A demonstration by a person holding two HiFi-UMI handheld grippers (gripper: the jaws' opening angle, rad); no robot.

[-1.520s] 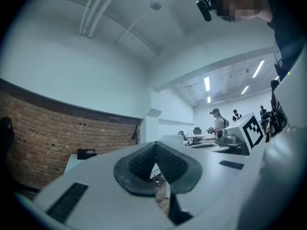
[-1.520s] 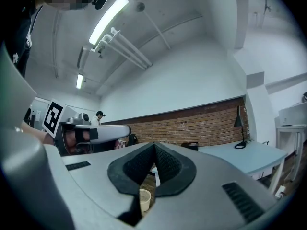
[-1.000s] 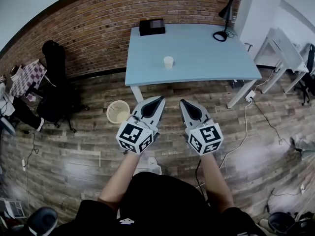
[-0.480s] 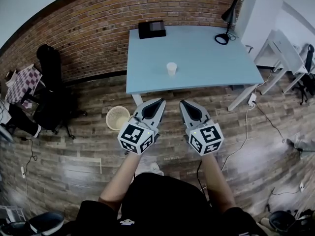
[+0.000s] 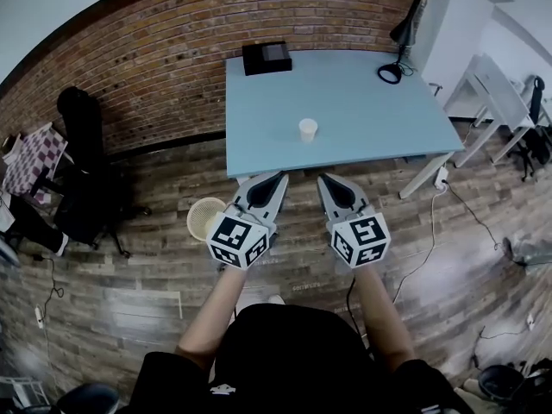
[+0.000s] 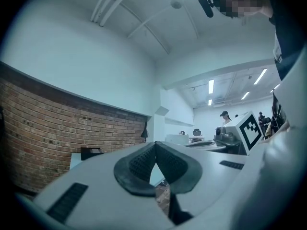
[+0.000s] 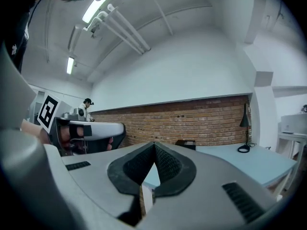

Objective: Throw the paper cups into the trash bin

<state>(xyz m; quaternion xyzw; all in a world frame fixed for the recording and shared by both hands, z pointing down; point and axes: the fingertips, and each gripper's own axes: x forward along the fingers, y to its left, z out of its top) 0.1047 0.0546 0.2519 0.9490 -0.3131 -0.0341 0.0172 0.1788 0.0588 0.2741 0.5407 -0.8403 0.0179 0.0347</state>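
Observation:
A white paper cup (image 5: 308, 129) stands upright near the front edge of the light blue table (image 5: 362, 102). A pale mesh trash bin (image 5: 203, 216) sits on the wood floor by the table's front left leg, partly hidden behind my left gripper. My left gripper (image 5: 280, 176) and right gripper (image 5: 323, 178) are held side by side in front of the table, short of its front edge. Both are shut with nothing between the jaws, as the left gripper (image 6: 155, 145) and right gripper (image 7: 154, 146) views show.
On the table's far edge are a black box (image 5: 266, 57) and a black desk lamp (image 5: 398, 46). A brick wall (image 5: 155, 67) runs behind. A black chair (image 5: 82, 145) stands at left. Cables (image 5: 457, 205) trail on the floor at right, near white desks (image 5: 496, 89).
The view has drifted: the table and cup sit slightly lower and further right in the frame, so I am a little closer. Both grippers stay shut and side by side.

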